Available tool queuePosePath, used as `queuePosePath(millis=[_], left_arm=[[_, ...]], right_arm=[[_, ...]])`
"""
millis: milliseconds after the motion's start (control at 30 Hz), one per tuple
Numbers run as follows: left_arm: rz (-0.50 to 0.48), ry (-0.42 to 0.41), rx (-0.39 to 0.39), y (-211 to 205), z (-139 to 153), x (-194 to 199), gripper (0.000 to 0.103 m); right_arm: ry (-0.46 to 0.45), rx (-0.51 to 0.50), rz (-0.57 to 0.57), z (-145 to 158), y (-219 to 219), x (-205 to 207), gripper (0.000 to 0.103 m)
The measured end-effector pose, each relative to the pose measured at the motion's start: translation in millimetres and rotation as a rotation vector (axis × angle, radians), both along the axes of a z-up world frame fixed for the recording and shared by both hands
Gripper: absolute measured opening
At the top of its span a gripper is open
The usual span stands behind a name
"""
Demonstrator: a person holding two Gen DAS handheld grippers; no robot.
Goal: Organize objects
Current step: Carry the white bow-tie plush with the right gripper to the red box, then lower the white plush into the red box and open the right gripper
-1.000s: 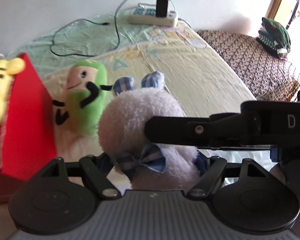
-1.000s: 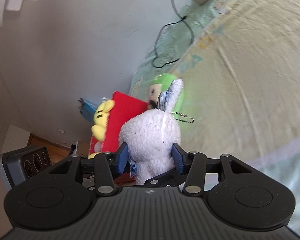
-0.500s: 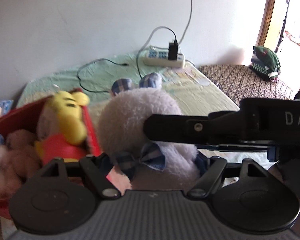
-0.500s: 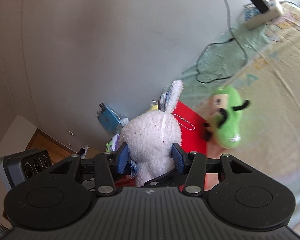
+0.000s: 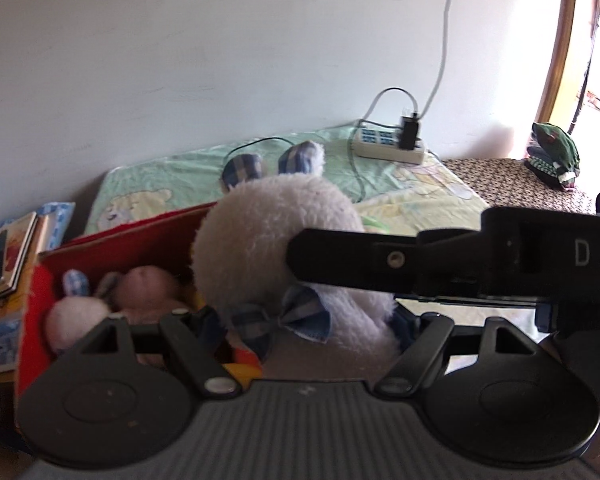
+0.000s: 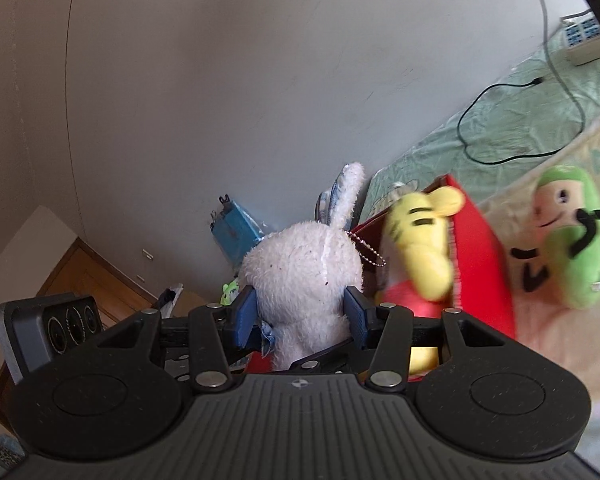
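- Between both grippers hangs a white plush rabbit (image 5: 276, 240), above the near edge of a red box (image 5: 112, 236) in the left wrist view.
- Left gripper (image 5: 308, 320): its two fingers sit either side of the rabbit's lower body by the checked bow (image 5: 284, 316), pinching it.
- Right gripper (image 5: 420, 264) crosses this view from the right as a black bar, its tip pressed into the rabbit's side.
- Inside the box lie a pale pink plush (image 5: 76, 316) with a checked ear and a brownish one (image 5: 148, 288) just beside it.
- Behind, a bed (image 5: 172, 176) carries a power strip (image 5: 392, 148) near the wall; books (image 5: 8, 256) lie left of the box.
- Right wrist view: the right gripper (image 6: 302, 316) clamps the rabbit (image 6: 304, 272) between blue pads (image 6: 246, 316), one ear upright, a bead chain (image 6: 368, 252) hanging off its head.
- Just right of the rabbit, a yellow plush (image 6: 420, 236) stands in the box (image 6: 484, 264).
- A green plush (image 6: 568, 232) lies on the bed (image 6: 500, 136), just beyond the box's right wall.
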State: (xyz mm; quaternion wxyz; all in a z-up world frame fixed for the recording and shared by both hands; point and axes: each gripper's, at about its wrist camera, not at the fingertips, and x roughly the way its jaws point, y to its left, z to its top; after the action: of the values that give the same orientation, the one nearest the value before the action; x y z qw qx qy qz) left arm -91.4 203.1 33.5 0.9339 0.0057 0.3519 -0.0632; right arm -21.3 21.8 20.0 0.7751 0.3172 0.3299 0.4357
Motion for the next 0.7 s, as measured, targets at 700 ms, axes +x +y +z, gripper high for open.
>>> queuePosePath(millis=[700], left_arm=[[0.018,0.106,-0.064,68.1,-43.1,49.4,0.083]], right_arm=[[0.032,-0.208,-0.051,-15.0,66.2,26.0,0.047]])
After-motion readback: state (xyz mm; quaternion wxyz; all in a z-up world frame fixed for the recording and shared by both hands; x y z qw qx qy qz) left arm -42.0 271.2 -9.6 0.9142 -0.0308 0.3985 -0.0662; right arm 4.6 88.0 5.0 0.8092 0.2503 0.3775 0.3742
